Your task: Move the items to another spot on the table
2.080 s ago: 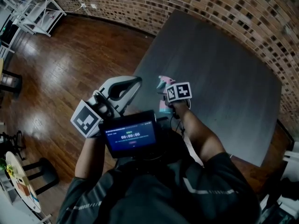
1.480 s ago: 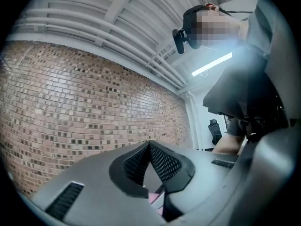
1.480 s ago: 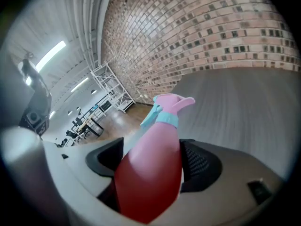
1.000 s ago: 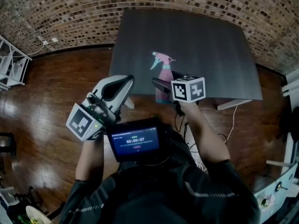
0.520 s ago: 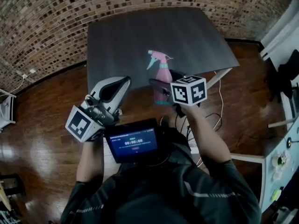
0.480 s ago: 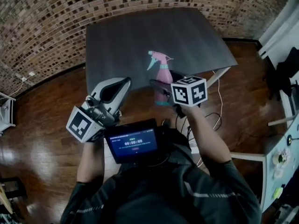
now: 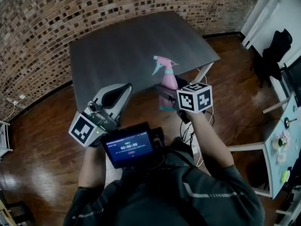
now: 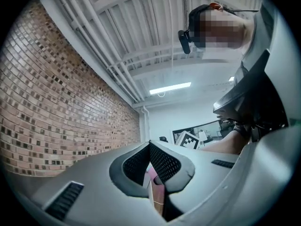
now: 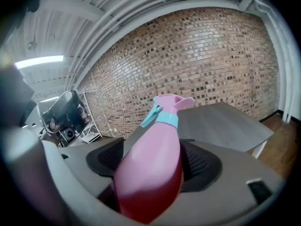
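From above, you stand at the near edge of a dark grey tabletop (image 7: 122, 46), which stretches away toward 12 o'clock with a brick wall (image 7: 70, 8) behind it and a wooden floor (image 7: 42, 149) all around. A small lit screen (image 7: 128, 147) sits at your chest. Your right gripper (image 7: 165, 94) is at 1 o'clock from that screen, with its marker cube (image 7: 195, 98) facing up. Its jaws are spread wide and pinch the body of a pink spray bottle (image 7: 168, 81) from both sides. The bottle stands upright in the grip. Its teal collar and trigger are on top, and the nozzle points toward 10 o'clock. It is off the tabletop: its head shows against the near edge, and its base hangs over the floor just short of that edge. In the right gripper view the bottle fills the space between the two dark pads, both of which press on its sides, and the tabletop lies beyond it. Your left gripper (image 7: 126, 87) is at 11 o'clock from the screen, well to the 9 o'clock side of the bottle. Its jaws are pressed together at the tips and hold nothing. In the left gripper view they tilt up toward the ceiling.
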The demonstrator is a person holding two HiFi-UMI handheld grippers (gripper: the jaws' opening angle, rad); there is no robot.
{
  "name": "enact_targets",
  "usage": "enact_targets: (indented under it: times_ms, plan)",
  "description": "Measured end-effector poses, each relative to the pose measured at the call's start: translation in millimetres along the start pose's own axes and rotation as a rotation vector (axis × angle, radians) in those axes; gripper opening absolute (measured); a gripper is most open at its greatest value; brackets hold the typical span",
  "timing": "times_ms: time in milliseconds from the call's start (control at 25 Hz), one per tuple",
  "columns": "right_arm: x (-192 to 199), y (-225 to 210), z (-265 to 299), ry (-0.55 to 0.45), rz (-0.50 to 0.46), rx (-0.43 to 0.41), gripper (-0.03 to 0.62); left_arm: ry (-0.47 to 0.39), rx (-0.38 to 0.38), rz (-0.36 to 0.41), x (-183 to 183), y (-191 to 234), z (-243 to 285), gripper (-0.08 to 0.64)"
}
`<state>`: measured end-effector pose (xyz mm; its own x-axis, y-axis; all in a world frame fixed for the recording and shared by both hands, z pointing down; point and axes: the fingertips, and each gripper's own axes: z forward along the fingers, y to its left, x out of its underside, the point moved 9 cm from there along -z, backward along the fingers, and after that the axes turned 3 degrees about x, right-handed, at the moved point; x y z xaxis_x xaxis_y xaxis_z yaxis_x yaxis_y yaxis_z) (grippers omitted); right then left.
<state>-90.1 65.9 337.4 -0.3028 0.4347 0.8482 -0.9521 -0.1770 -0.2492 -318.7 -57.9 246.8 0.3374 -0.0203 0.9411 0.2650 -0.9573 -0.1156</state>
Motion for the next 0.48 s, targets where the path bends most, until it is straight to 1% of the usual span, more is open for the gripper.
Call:
enact_targets:
  times_ms: [240,480]
  plan:
    - [-1.0,-39.9,-30.9,-0.021,-0.007,0.046,0.382,-0.022,-0.029,-0.003,8.6,-5.9,22.7,-0.003]
    - [-1.7,-92.8,-60.3,-0.063,0.009,0.072,0.382,-0.001,-0.026,-0.007,26.6,-13.5,67.3,-0.003]
